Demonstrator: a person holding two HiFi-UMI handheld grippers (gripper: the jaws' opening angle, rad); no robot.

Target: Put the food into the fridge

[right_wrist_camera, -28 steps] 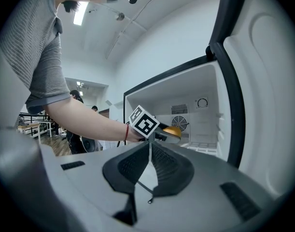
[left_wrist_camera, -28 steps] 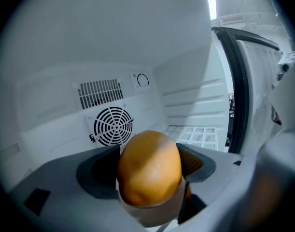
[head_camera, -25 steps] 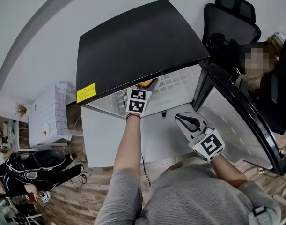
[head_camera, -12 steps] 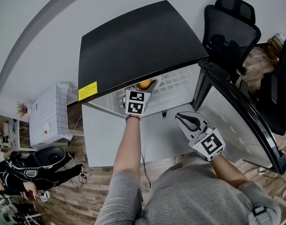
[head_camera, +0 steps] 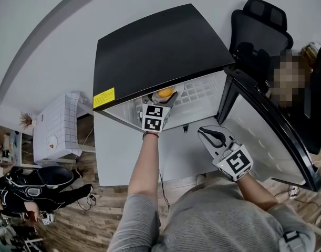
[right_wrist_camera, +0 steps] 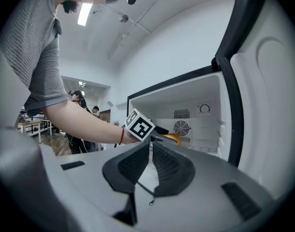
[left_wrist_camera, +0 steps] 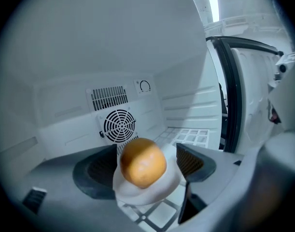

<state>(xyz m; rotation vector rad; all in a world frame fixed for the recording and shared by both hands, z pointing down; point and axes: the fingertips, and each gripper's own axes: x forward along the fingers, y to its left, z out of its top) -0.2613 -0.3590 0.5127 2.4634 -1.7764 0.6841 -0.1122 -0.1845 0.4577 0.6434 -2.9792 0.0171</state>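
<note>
Plainly the placing was under way. At nine o'clock from the black-topped fridge point(head_camera: 160, 51) stood a white gridded cabinet point(head_camera: 55, 130), out of play. The left gripper point(head_camera: 161, 100) reached into the open top compartment, its jaws spread and pressed against the white base of the food point(left_wrist_camera: 142, 162), an orange dome on a white disc, possibly a toy fried egg. The piece sat at twelve o'clock from the gripper's marker cube, in front of the round fan grille point(left_wrist_camera: 119, 124) and above the white grid shelf point(left_wrist_camera: 188, 135).

The right gripper point(right_wrist_camera: 151, 151) hung at about four o'clock from the left one, outside the cabinet, its jaws drawn almost together on nothing. The door point(head_camera: 265, 135) stood open at three o'clock, with a black office chair point(head_camera: 260, 30) beyond it.

My worry was the grip: the jaws seemed to hold only the rim of the base, so a tilt could let the piece slide off and land askew on the shelf. Nothing held the door either, so it could swing in against the arm.

Whether the food already touched the shelf I could not tell; the gripper's body hid its underside, and the fridge top masked most of the compartment from above.
</note>
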